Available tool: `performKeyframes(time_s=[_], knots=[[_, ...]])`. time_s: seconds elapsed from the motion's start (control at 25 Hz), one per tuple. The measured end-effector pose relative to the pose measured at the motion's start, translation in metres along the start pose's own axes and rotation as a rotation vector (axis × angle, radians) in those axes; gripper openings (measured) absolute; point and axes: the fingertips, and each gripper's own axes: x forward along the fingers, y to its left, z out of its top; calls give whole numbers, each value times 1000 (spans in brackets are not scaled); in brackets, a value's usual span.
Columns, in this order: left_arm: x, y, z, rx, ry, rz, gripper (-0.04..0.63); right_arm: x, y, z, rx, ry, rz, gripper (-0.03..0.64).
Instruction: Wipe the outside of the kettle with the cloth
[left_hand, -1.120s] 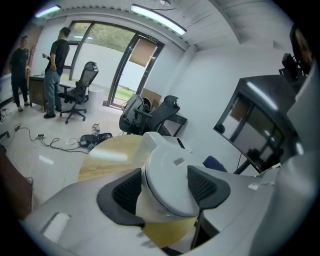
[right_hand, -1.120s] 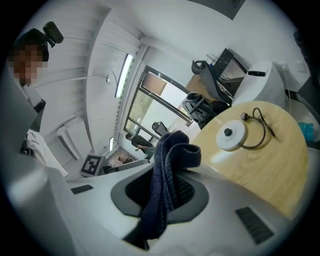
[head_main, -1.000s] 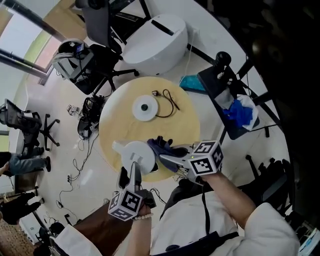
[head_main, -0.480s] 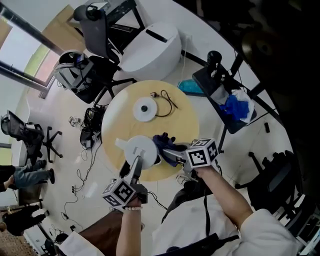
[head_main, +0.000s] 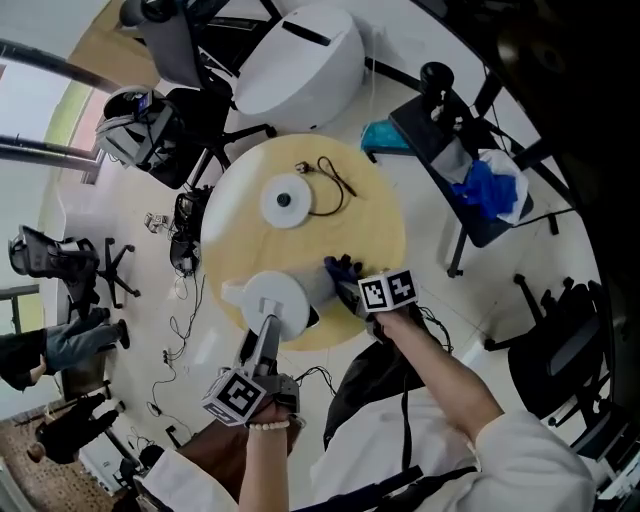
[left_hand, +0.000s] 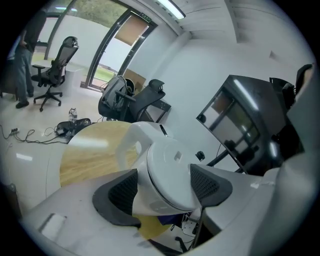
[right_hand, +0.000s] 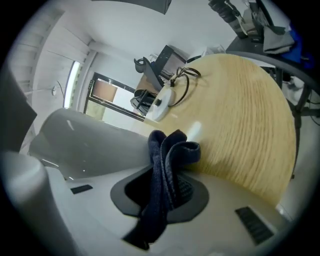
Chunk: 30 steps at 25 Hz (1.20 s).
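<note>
L hand-held gripper (left_hand: 165, 187) angled down, jaws opening astride kettle (head_main: 275, 305) at desk (head_main: 375, 215) near edge | R hand-held gripper (right_hand: 162, 192) angled down, clamped on cloth (right_hand: 170, 150) beside kettle | cloth-kettle contact unclear

Tabletop (head_main: 375, 235) lies bare between kettle (head_main: 272, 308) and base (head_main: 284, 201) (cord (head_main: 338, 186) beside).

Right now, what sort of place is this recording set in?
Probably an office or lab workroom: wheeled office chairs, a round wooden table, and loose cables on the floor.
</note>
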Motion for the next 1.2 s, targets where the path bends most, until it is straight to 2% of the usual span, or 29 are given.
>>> performKeyframes(time_s=[0.16,0.32,0.4,0.52,0.6,0.68,0.8,0.88,1.0,1.2], knots=[[-2,2,-2,-34,-53,44,333,4,-5,1,11,-5,-12,64],[1,-1,0,-71,-98,50,333,-14,31,11,-39,-41,71,64],[0,0,0,-74,-113,56,333,-36,66,19,-86,-96,145,64],[1,2,0,-78,-139,61,333,-70,118,24,-125,-167,325,64],[3,3,0,-80,-151,62,333,-87,137,23,-146,-198,443,64],[5,3,-2,-84,-160,61,333,-101,146,23,-185,-221,502,64],[6,3,-2,-94,-171,57,334,-116,156,28,-248,-257,496,64],[7,3,0,-98,-181,58,335,-115,156,30,-236,-276,475,64],[8,1,-1,-106,-183,57,337,-101,143,25,-141,-304,453,64],[11,1,0,-152,-180,62,339,-50,81,6,39,-320,298,64]])
